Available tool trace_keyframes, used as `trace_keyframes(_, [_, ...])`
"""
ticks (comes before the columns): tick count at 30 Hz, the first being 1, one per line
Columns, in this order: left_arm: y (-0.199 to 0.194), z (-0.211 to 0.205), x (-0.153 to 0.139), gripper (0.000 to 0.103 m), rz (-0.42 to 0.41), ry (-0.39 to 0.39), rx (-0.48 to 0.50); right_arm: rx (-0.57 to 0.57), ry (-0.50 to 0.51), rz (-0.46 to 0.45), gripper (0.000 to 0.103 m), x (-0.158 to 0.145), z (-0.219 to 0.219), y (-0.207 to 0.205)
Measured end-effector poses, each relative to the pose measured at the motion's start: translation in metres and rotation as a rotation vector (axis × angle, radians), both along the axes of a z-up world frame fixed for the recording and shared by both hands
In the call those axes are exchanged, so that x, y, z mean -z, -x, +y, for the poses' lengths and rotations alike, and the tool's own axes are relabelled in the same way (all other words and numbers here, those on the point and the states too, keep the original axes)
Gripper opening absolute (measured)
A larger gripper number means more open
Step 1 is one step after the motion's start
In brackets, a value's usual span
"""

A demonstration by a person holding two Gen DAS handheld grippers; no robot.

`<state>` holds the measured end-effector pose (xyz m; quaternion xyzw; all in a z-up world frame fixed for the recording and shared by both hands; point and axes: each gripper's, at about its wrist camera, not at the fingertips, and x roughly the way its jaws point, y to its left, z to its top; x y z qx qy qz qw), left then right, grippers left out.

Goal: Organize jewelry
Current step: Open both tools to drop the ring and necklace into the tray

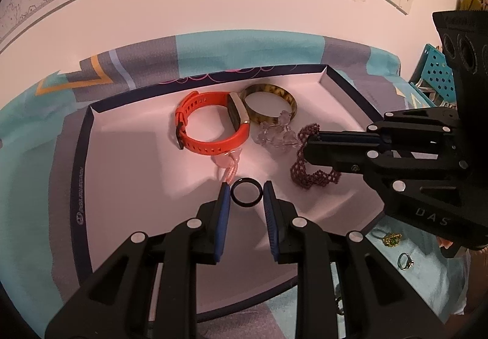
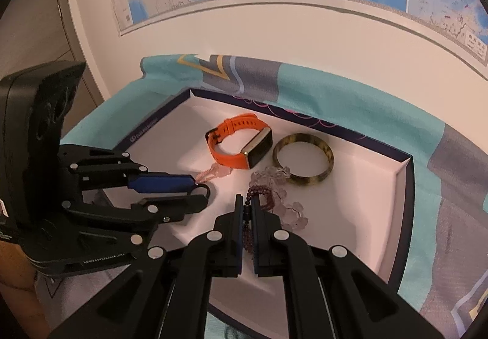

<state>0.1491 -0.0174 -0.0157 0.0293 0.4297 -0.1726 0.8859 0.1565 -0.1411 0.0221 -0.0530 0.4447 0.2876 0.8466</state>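
A thin black ring (image 1: 247, 195), held upright between the blue pads of the left gripper (image 1: 247, 197), hangs just over the white floor of the open box (image 1: 128, 156), near its front middle. The pads appear to touch the ring's two sides, so the left gripper reads as grasping it. To the right, the right gripper (image 2: 247, 211) is clenched on a dark red beaded bracelet (image 1: 308, 168), whose free loop sags onto the box floor beside a clear crystal bracelet (image 1: 279, 136).

Farther in lie an orange watch (image 1: 207, 122), a mottled bangle (image 1: 270, 104) to its right, and a small pink charm (image 1: 228, 163) just beyond the ring. The box rests on a teal and grey patterned cloth (image 1: 213, 52) over the counter; a gold-green ring (image 1: 392, 239) and a silver ring (image 1: 405, 261) remain outside on the cloth at the near right.

Judged step: setting both pieces down inside the box. To do it well, lower each piece until it rests on bare floor, clear of the pink charm and crystal beads, before opening the pads. A ring freed while upright may roll, so it is better tipped flat. The bracelet should be laid without snagging its neighbour.
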Motion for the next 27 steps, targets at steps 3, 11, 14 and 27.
trace_keyframes(3, [-0.001, 0.001, 0.002, 0.023, 0.005, -0.001, -0.006, 0.002, 0.012, 0.003, 0.005, 0.002, 0.000, -0.001])
trace_keyframes(11, [-0.002, 0.001, 0.002, 0.023, 0.006, 0.000, -0.011, 0.011, 0.039, -0.004, 0.005, 0.005, 0.001, -0.002])
trace_keyframes(14, [-0.001, 0.002, 0.001, 0.023, 0.002, 0.002, -0.011, 0.022, 0.042, -0.004, 0.005, 0.005, -0.001, -0.003])
trace_keyframes(27, [0.020, 0.008, -0.020, 0.042, -0.071, 0.002, -0.020, 0.075, -0.002, -0.021, 0.033, -0.008, -0.022, 0.014])
